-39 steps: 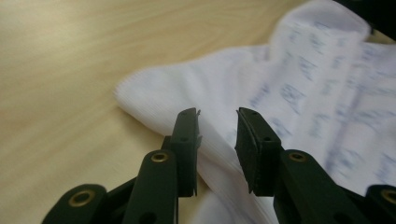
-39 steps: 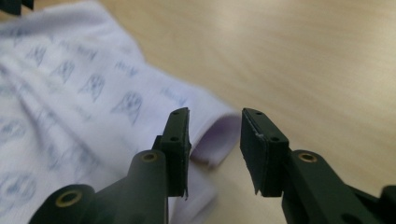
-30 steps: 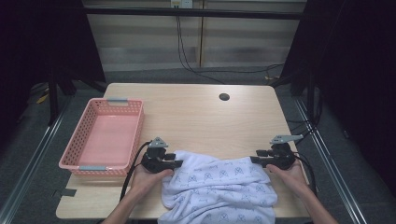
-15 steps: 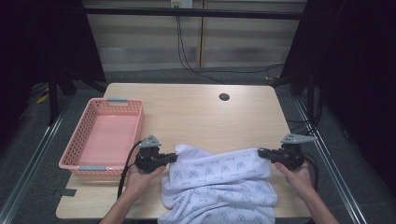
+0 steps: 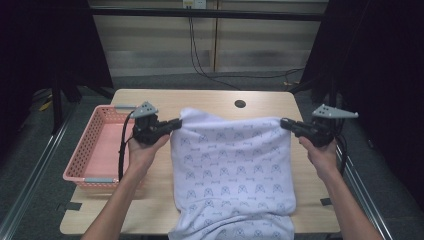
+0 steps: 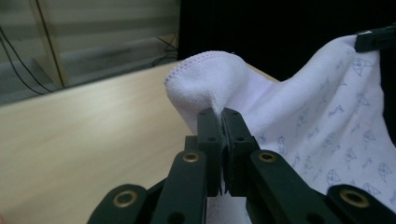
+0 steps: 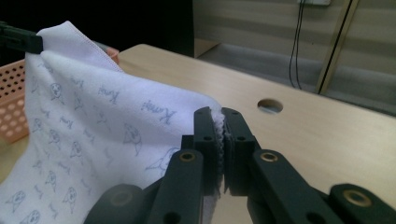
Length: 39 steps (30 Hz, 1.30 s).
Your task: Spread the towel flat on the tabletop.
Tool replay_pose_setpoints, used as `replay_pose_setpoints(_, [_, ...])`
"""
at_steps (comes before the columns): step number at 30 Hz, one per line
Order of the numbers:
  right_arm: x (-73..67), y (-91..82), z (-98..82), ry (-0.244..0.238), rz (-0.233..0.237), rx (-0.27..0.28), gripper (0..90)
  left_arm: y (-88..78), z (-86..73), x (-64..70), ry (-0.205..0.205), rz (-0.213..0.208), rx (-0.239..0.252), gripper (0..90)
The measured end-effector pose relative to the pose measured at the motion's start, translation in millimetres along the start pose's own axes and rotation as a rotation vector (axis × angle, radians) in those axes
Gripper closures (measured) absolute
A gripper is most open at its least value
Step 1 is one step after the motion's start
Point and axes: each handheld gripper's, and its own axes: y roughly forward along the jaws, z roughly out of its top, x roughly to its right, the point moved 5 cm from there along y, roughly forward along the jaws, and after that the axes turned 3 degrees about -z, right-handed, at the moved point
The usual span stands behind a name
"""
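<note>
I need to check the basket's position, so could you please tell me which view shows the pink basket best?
The high view: the whole pink basket sits at the table's left edge, beside the left gripper. The right gripper view catches a corner of it behind the lifted towel. The left gripper view looks across the table elsewhere.

The high view looks forward and down from above the person's side, taking in the whole tabletop (image 5: 210, 100). Each gripper view sits close behind its own jaws, looking level along them across the tabletop. All three share the towel (image 5: 230, 165); the right gripper view also catches the basket (image 7: 11, 102).
</note>
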Motion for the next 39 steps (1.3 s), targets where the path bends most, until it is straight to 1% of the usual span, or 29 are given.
replay_pose_setpoints(4, [13.7,15.2,28.9,-0.019,-0.022,0.024,86.2,13.5,23.9,-19.6,-0.001,0.032,0.021,87.6])
replay_pose_setpoints(7, [26.6,32.3,44.0,-0.017,-0.057,0.040,85.8,29.7,34.3,-36.3,-0.008,0.039,0.023,86.4])
replay_pose_setpoints(8, [31.5,38.3,46.7,-0.020,-0.078,0.042,84.5,34.3,34.4,-41.1,-0.025,0.041,0.025,82.0])
replay_pose_setpoints(9, [35.7,42.8,47.6,-0.019,-0.097,0.044,80.1,40.4,32.2,-47.8,-0.052,0.063,0.012,72.6])
replay_pose_setpoints(10, [41.5,48.9,46.2,-0.005,-0.126,0.032,71.1,46.3,25.7,-55.1,-0.059,0.085,-0.023,64.2])
replay_pose_setpoints(11, [48.0,54.5,41.3,0.015,-0.160,0.010,65.2,49.2,18.8,-59.3,-0.074,0.088,-0.029,63.8])
replay_pose_setpoints(12, [51.7,58.5,34.7,0.027,-0.165,-0.009,60.4,49.4,13.6,-61.6,-0.094,0.084,-0.024,62.0])
replay_pose_setpoints(13, [53.3,59.5,29.5,0.018,-0.178,-0.021,57.6,49.5,10.0,-61.5,-0.111,0.075,-0.021,59.0])
replay_pose_setpoints(14, [53.2,58.9,25.8,0.018,-0.181,-0.024,57.3,49.4,5.3,-59.1,-0.105,0.057,-0.032,58.7])
replay_pose_setpoints(16, [50.7,56.2,14.9,-0.002,-0.160,-0.055,56.8,48.1,-3.6,-51.2,-0.067,0.055,-0.071,59.4])
replay_pose_setpoints(18, [44.9,49.1,4.7,-0.001,-0.134,-0.068,56.9,44.0,-8.0,-44.2,-0.070,0.027,-0.069,58.8])
replay_pose_setpoints(19, [41.6,45.9,0.4,-0.004,-0.119,-0.077,57.0,39.9,-12.3,-36.5,-0.071,0.015,-0.075,58.8])
replay_pose_setpoints(20, [35.6,39.9,-7.2,-0.015,-0.112,-0.087,56.8,36.1,-16.3,-28.9,-0.071,-0.009,-0.067,58.8])
replay_pose_setpoints(21, [29.5,34.4,-14.0,-0.007,-0.088,-0.090,56.8,32.6,-20.3,-23.7,-0.065,-0.015,-0.076,58.8])
replay_pose_setpoints(22, [24.1,30.3,-19.8,-0.003,-0.066,-0.102,56.7,26.7,-29.2,-12.0,-0.054,-0.036,-0.084,59.1])
replay_pose_setpoints(23, [13.1,21.2,-32.4,-0.028,-0.060,-0.131,56.3,23.8,-34.3,-5.9,-0.041,-0.045,-0.098,60.8])
replay_pose_setpoints(24, [6.9,16.1,-38.4,-0.034,-0.046,-0.140,56.0,19.9,-41.2,2.4,-0.032,-0.054,-0.120,61.3])
replay_pose_setpoints(25, [-2.1,8.8,-46.9,-0.035,-0.021,-0.159,56.0,14.8,-47.7,11.1,-0.028,-0.076,-0.120,61.4])
replay_pose_setpoints(26, [-10.8,0.4,-55.2,-0.047,-0.016,-0.171,56.0,10.3,-53.0,17.8,-0.032,-0.099,-0.118,62.2])
replay_pose_setpoints(27, [-17.4,-6.9,-61.0,-0.049,-0.009,-0.171,56.3,3.3,-63.3,28.0,-0.041,-0.125,-0.127,63.6])
replay_pose_setpoints(28, [-27.9,-20.0,-70.6,-0.026,0.023,-0.160,57.1,-1.7,-73.4,36.4,-0.049,-0.145,-0.141,63.9])
replay_pose_setpoints(29, [-34.5,-29.4,-79.0,-0.015,0.034,-0.161,58.2,-4.8,-81.6,42.3,-0.046,-0.158,-0.157,64.2])
replay_pose_setpoints(31, [-43.9,-44.7,-94.2,-0.005,0.022,-0.184,60.5,-12.1,-104.1,56.7,-0.041,-0.173,-0.199,64.9])
replay_pose_setpoints(32, [-48.7,-53.2,-102.0,0.005,0.043,-0.180,64.5,-16.8,-116.9,63.2,-0.030,-0.196,-0.229,66.0])
replay_pose_setpoints(33, [-53.9,-60.4,-112.8,0.029,0.090,-0.195,65.9,-20.1,-126.7,67.2,-0.040,-0.201,-0.254,67.2])
replay_pose_setpoints(34, [-57.5,-62.7,-122.3,0.039,0.114,-0.233,66.3,-22.2,-135.3,70.3,-0.053,-0.204,-0.272,67.4])
replay_pose_setpoints(35, [-61.4,-61.9,-131.9,0.028,0.132,-0.272,66.4,-23.1,-141.3,72.2,-0.056,-0.209,-0.292,68.4])
replay_pose_setpoints(37, [-65.1,-54.9,-148.0,0.022,0.153,-0.339,64.3,-23.8,-154.1,75.9,-0.047,-0.202,-0.342,67.7])
replay_pose_setpoints(39, [-62.0,-43.6,-159.1,0.085,0.173,-0.406,59.8,-21.7,-162.2,76.1,-0.046,-0.224,-0.360,66.4])
